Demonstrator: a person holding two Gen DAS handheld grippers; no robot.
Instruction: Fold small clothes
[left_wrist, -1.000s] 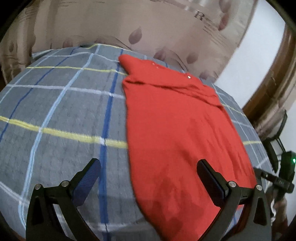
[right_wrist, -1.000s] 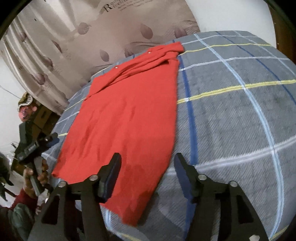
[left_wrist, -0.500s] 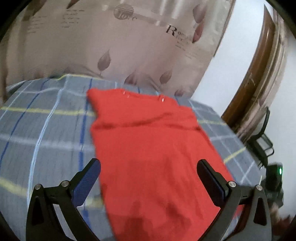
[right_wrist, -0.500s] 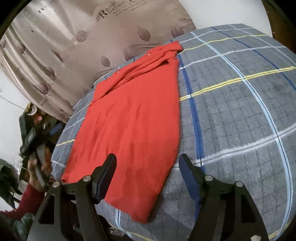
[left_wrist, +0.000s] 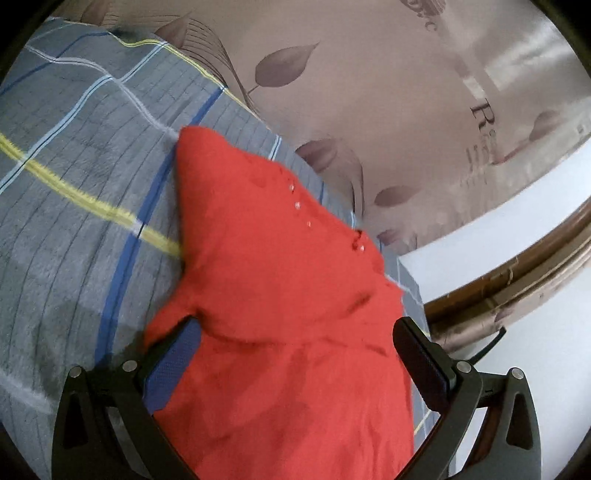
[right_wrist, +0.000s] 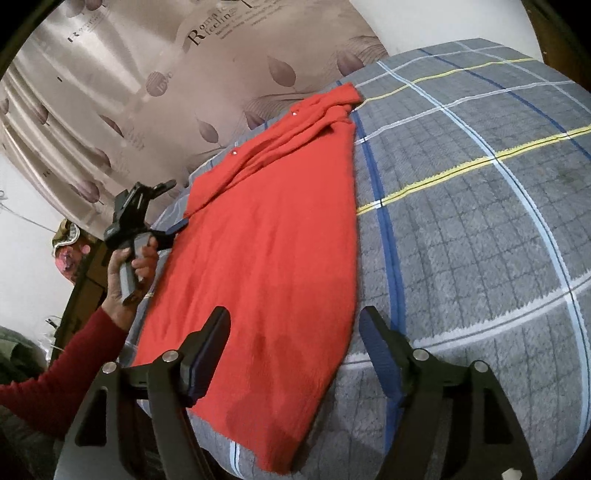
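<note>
Since a second ago our left gripper (left_wrist: 295, 347) has swung along the side of the red shirt (right_wrist: 273, 236) toward its collar end, and it has rolled, so the plaid blanket (right_wrist: 480, 221) now slants across its view; our right gripper (right_wrist: 295, 347) has barely shifted, though its jaws have just been opening, with the shirt's hem corner lying between them and neither pad pressing on it. We take the red shirt as our landmark: it lies flat along the plaid blanket, collar and small white buttons at the end nearest the leaf-patterned curtain (right_wrist: 147, 92), hem near the blanket's front edge. In the right wrist view our left hand (right_wrist: 129, 262) shows beside the shirt's long edge, wrapped round the grey handle, a red sleeve (right_wrist: 62, 362) running back from the wrist, the gripper pointing toward the shirt's shoulder. Its jaws stand wide apart; one blue pad sits at a raised fold of the shirt's edge, the other over the cloth on the far side, and we see nothing clamped. Our right gripper tilts down over the hem.
</note>
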